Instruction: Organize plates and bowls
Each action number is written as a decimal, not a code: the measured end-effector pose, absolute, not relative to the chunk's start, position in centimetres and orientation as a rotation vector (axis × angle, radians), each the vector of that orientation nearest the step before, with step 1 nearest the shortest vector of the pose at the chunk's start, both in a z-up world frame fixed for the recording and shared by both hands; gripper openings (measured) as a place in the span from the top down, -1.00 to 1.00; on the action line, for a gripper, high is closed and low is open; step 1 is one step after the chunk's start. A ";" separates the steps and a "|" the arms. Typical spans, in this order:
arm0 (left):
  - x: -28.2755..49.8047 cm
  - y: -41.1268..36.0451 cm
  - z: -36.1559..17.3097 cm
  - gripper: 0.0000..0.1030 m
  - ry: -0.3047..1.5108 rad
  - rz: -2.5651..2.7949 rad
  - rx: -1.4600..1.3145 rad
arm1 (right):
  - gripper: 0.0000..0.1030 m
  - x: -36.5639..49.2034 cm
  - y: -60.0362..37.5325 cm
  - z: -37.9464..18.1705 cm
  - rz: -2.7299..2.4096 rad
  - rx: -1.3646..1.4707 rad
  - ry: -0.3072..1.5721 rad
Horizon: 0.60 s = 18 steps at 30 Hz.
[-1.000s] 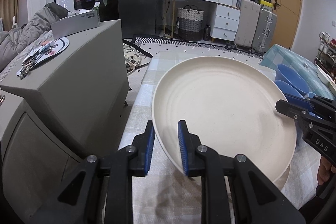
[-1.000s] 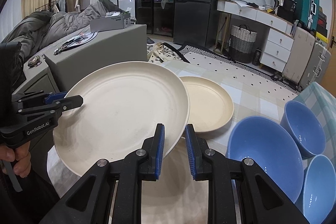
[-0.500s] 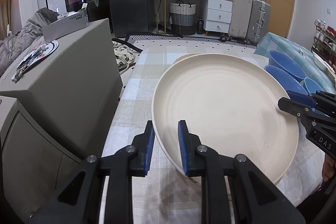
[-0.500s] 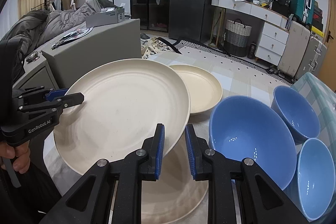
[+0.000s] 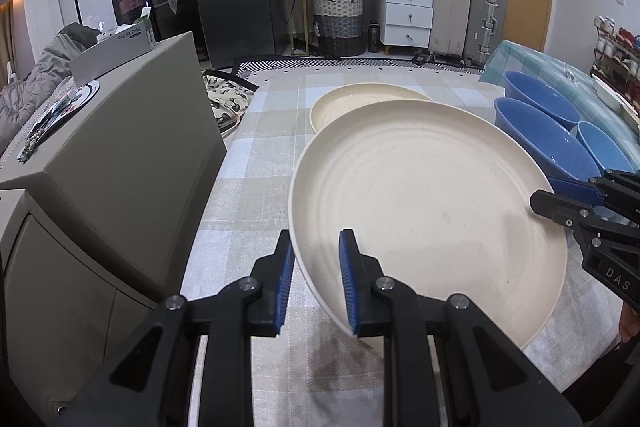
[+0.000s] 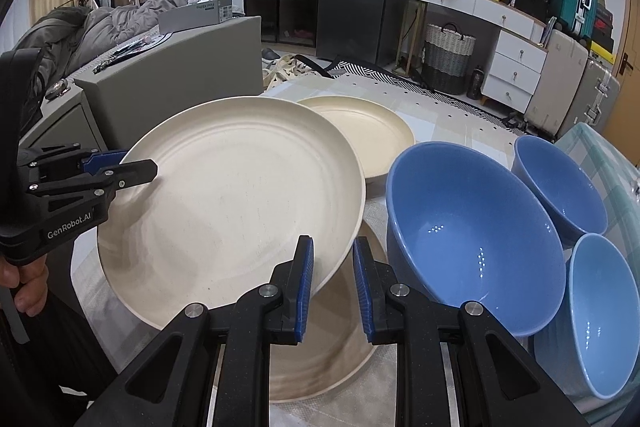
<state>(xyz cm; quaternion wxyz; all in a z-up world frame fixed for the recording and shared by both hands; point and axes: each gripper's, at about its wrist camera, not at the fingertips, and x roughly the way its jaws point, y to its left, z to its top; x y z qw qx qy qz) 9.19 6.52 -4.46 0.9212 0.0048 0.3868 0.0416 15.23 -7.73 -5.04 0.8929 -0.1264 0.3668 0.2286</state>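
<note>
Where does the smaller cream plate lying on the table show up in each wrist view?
Left wrist: smaller cream plate upper centre, partly hidden behind the held large plate.
Right wrist: centre, beyond the large plate's far rim.
Shared landmark: woven basket by the white drawers.

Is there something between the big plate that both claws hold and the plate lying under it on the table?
Nothing visible. The big plate hangs tilted, gripped at its rim by the left claw and the right claw. The plate under it shows only a bare surface. The large blue bowl stands beside, not between.
</note>
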 end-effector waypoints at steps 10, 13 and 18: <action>9.4 5.7 -5.5 0.61 0.825 0.075 0.043 | 0.60 15.3 -8.1 -5.9 0.464 -0.273 0.786; 9.4 5.6 -5.6 0.61 0.833 0.074 0.048 | 0.60 15.2 -8.2 -6.5 0.466 -0.278 0.797; 9.8 5.3 -6.1 0.61 0.854 0.074 0.068 | 0.60 15.0 -8.3 -7.3 0.463 -0.287 0.816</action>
